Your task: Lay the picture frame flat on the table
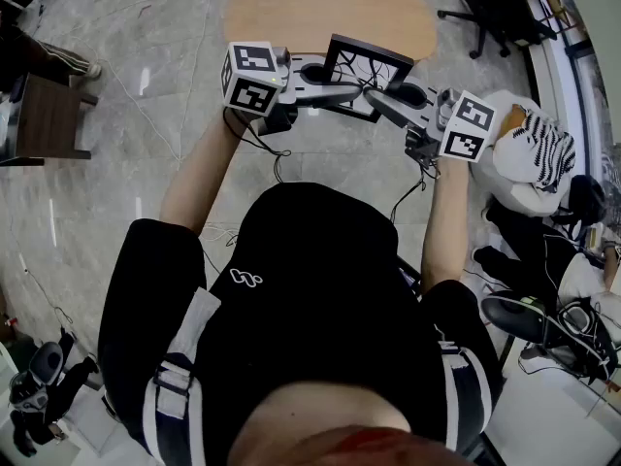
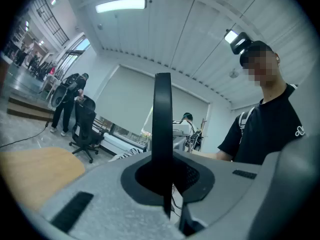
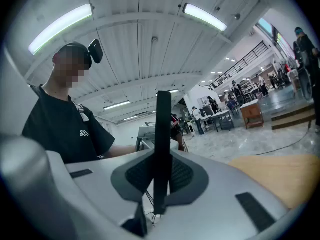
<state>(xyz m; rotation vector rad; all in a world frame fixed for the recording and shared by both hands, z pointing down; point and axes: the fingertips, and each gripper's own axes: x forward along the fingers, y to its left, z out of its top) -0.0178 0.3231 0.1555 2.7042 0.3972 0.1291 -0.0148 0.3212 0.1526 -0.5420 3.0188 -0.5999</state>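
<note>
I hold a black picture frame point(image 1: 369, 66) between both grippers, in the air at the near edge of the oval wooden table point(image 1: 330, 13). The frame stands tilted, its picture of dark lines on white facing up toward me. My left gripper point(image 1: 330, 87) is shut on the frame's left side, my right gripper point(image 1: 393, 103) on its right side. In the left gripper view the frame point(image 2: 162, 129) shows edge-on as a black bar pinched between the pads point(image 2: 192, 176). The right gripper view shows the same bar point(image 3: 162, 144) clamped between the dark pads point(image 3: 137, 176). The tabletop point(image 2: 35, 169) point(image 3: 280, 174) lies beyond it.
A black office chair point(image 1: 495, 8) stands at the back right. A white beanbag with a striped cloth point(image 1: 534, 153) lies on the right. A dark wooden stool point(image 1: 49, 115) is on the left. Cables trail over the marble floor point(image 1: 146, 76). Other people stand far off.
</note>
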